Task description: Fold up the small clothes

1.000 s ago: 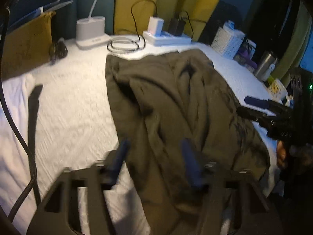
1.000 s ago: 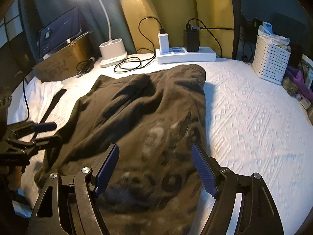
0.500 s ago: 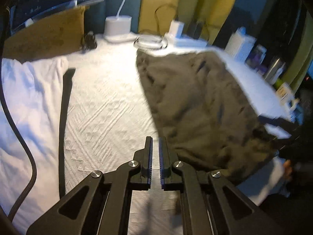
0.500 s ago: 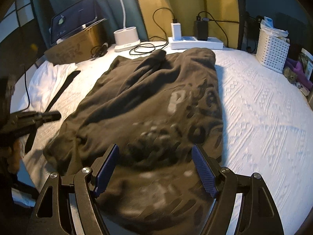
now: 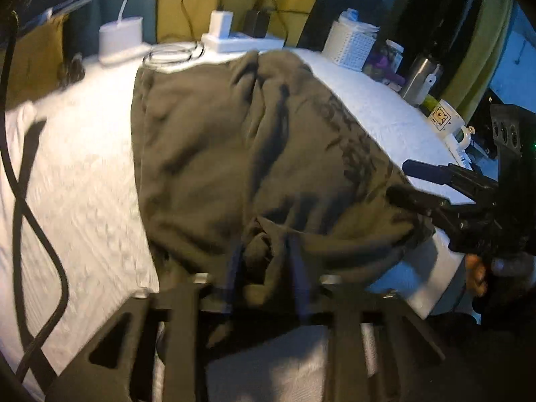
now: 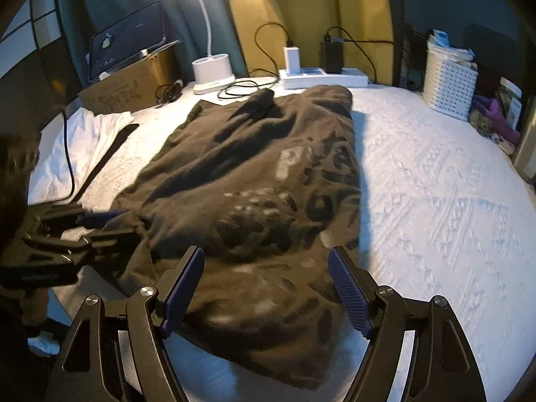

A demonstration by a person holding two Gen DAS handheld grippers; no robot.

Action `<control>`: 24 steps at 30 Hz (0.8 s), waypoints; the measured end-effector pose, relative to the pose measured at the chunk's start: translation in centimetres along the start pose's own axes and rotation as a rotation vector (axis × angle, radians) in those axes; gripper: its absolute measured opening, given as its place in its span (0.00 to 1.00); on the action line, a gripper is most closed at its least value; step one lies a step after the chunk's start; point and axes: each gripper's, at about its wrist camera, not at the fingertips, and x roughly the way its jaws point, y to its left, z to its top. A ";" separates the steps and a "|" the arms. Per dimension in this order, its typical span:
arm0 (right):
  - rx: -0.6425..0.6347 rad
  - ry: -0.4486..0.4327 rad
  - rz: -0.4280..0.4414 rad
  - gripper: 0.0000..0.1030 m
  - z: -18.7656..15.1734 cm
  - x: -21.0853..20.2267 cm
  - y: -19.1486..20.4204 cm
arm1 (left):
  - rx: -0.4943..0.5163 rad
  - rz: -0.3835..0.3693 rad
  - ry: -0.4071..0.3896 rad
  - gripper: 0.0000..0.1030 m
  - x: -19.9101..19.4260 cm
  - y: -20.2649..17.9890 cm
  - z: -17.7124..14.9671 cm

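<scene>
- Olive-brown garment point(image 6: 261, 181), printed with pale lettering, lies spread and rumpled on the white quilted bed point(image 6: 435, 207), its near hem at the bed's edge.
- Left gripper point(image 5: 264, 268) has just been opening; a bunched fold of the hem sits between its blurred fingers, and whether they press it I cannot tell.
- Right gripper point(image 6: 266, 288) hangs wide open over the near hem, holding nothing.
- White lamp base point(image 6: 212, 75) and power strip point(image 6: 323, 78) stand beyond the garment.
</scene>
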 end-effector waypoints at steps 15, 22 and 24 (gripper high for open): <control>-0.015 0.050 -0.023 0.76 -3.2 0.6 -1.1 | 0.002 0.063 0.013 0.11 -3.5 -0.5 -3.4; -0.009 0.046 -0.005 0.76 -3.6 -0.6 -1.2 | -0.003 0.080 0.006 0.12 -5.1 -0.8 -2.5; -0.010 0.030 -0.007 0.76 -3.2 -1.1 -1.4 | 0.014 0.118 -0.014 0.12 -5.7 -1.0 -1.9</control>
